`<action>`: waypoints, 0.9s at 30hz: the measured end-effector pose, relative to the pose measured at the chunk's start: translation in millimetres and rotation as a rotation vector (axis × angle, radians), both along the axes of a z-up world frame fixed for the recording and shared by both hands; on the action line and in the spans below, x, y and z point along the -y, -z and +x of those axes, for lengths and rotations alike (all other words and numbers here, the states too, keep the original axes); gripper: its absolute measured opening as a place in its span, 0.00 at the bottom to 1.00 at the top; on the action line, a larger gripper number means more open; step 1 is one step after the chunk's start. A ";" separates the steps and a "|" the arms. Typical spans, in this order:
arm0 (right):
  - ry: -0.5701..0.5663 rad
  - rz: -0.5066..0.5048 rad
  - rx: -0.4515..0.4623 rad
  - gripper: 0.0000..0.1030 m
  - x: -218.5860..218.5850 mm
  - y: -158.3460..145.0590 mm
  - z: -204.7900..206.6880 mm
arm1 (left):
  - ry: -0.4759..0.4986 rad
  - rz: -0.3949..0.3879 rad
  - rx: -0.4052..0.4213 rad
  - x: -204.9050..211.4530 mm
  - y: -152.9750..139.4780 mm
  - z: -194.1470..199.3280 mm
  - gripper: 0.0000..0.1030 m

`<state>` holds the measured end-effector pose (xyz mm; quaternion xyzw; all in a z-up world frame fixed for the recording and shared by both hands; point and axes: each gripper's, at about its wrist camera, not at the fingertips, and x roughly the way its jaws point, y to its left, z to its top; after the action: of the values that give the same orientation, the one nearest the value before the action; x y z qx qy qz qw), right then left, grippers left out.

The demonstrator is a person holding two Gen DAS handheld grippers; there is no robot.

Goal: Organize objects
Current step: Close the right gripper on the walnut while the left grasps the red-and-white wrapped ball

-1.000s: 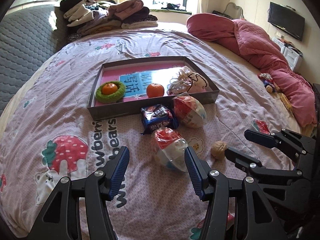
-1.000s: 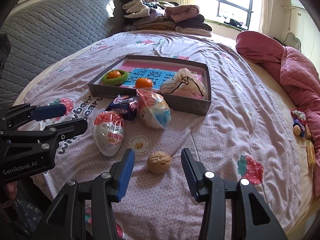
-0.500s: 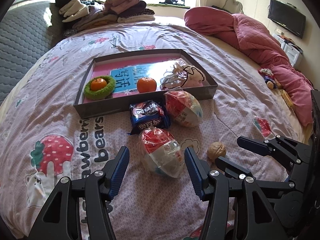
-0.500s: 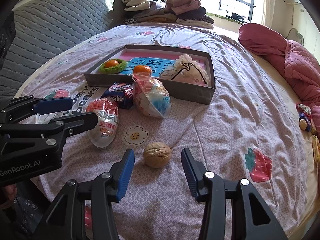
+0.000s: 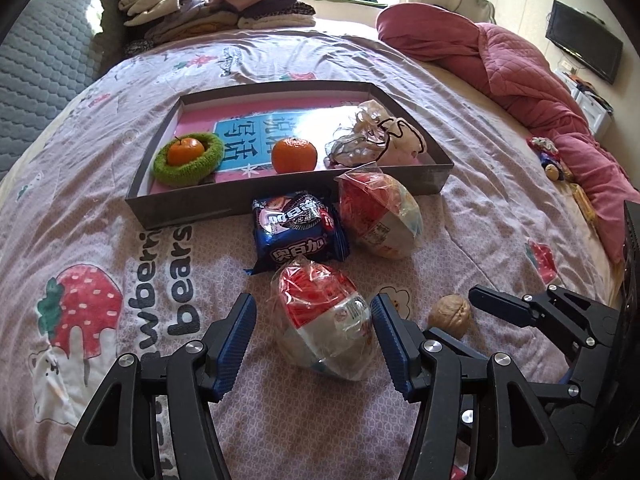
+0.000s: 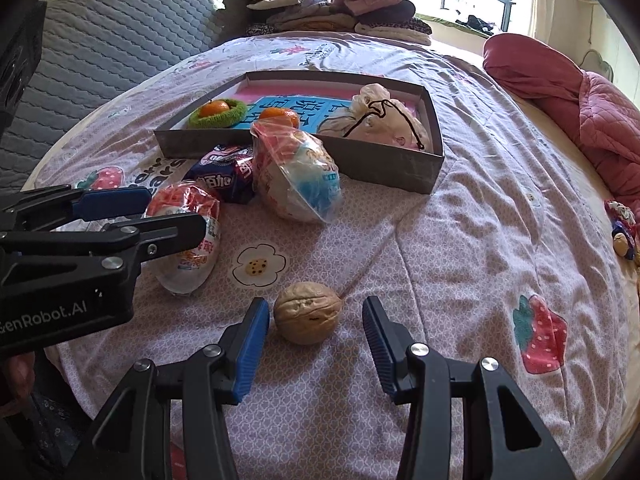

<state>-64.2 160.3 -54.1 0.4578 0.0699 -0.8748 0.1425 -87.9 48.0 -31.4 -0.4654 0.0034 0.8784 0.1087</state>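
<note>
Left gripper (image 5: 312,344) jaws opening, wrapped egg (image 5: 326,322) between at lower centre, right gripper (image 6: 312,338) wide around walnut (image 6: 307,313), untouched.

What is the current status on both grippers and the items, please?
Left gripper jaws opening, astride the near wrapped egg, not gripping. Right gripper open around the walnut. Tray beyond; snack packet and second egg lie before it.

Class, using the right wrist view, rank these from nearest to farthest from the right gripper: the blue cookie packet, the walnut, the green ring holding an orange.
1. walnut, between the right gripper fingers.
2. blue cookie packet, up and left, before the tray.
3. green ring, inside the tray's left end.
</note>
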 end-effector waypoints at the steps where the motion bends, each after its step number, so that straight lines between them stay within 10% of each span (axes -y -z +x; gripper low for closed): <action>1: 0.000 -0.002 0.003 0.47 0.2 1.3 -1.0 | 0.000 0.001 0.003 0.3 1.7 -1.7 0.60; 27: -0.029 -0.027 0.000 0.34 3.3 -2.9 -9.6 | 0.002 0.027 0.005 6.3 5.5 -13.5 0.56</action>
<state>-73.8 157.0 -51.2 0.4547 0.0646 -0.8735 0.1614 -101.4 41.7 -36.9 -0.4660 -0.0081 0.8772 0.1157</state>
